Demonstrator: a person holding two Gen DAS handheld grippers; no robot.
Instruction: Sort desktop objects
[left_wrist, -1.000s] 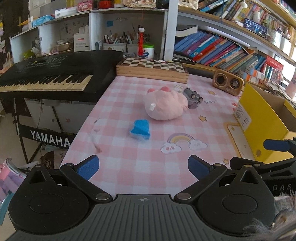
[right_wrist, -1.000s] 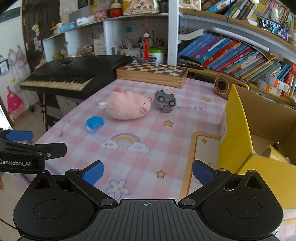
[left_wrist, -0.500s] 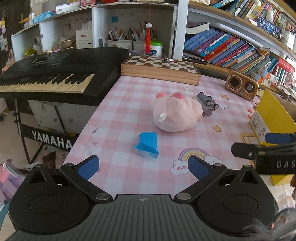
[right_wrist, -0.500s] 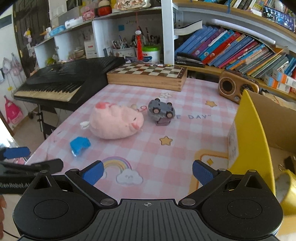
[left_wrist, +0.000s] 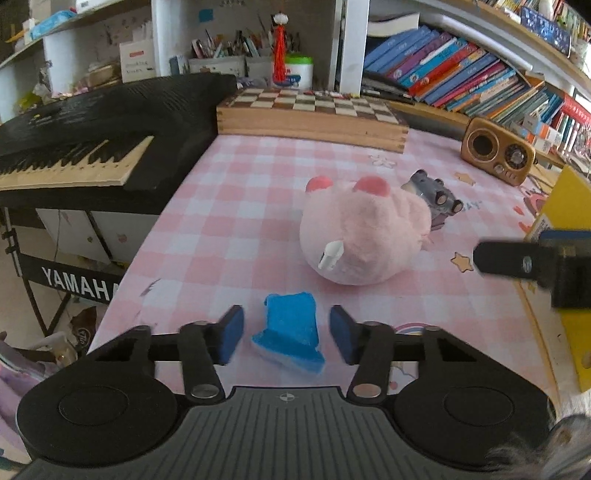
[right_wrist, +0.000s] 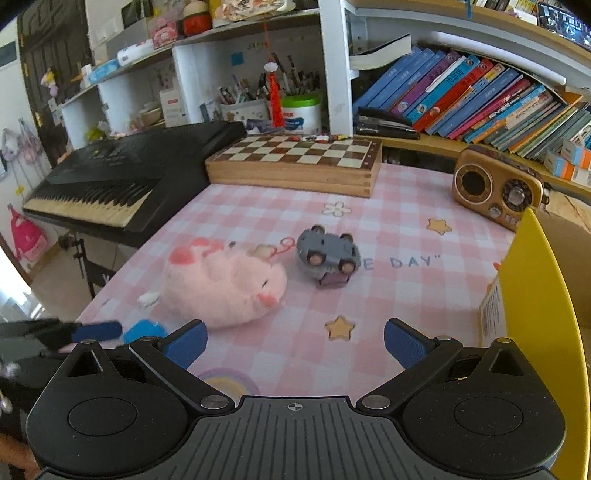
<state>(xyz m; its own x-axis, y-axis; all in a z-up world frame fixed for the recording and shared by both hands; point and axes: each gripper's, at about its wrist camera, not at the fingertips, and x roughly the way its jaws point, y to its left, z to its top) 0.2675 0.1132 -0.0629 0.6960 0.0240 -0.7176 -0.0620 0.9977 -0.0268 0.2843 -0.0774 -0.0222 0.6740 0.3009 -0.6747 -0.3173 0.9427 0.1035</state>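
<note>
A small blue object with a white base (left_wrist: 291, 332) lies on the pink checked cloth (left_wrist: 236, 206). It sits between the pads of my left gripper (left_wrist: 287, 332), whose jaws are closing; a narrow gap still shows on each side. Behind it lies a pink plush pig (left_wrist: 364, 236) with an overturned grey toy car (left_wrist: 432, 195) beside it. My right gripper (right_wrist: 295, 345) is open over a star print, nothing between its fingers, with the plush (right_wrist: 221, 284) and car (right_wrist: 328, 254) just ahead. The left gripper's blue pad (right_wrist: 96, 330) shows at the left edge there.
A yellow cardboard box (right_wrist: 535, 295) stands open at the right. A wooden chessboard case (left_wrist: 310, 114) and a small retro radio (left_wrist: 496, 155) sit at the back. A black keyboard (left_wrist: 92, 136) flanks the table's left edge. Bookshelves rise behind.
My left gripper moved forward and down over the blue object, and its jaws narrowed from wide open to close around it. My right gripper advanced toward the plush and car.
</note>
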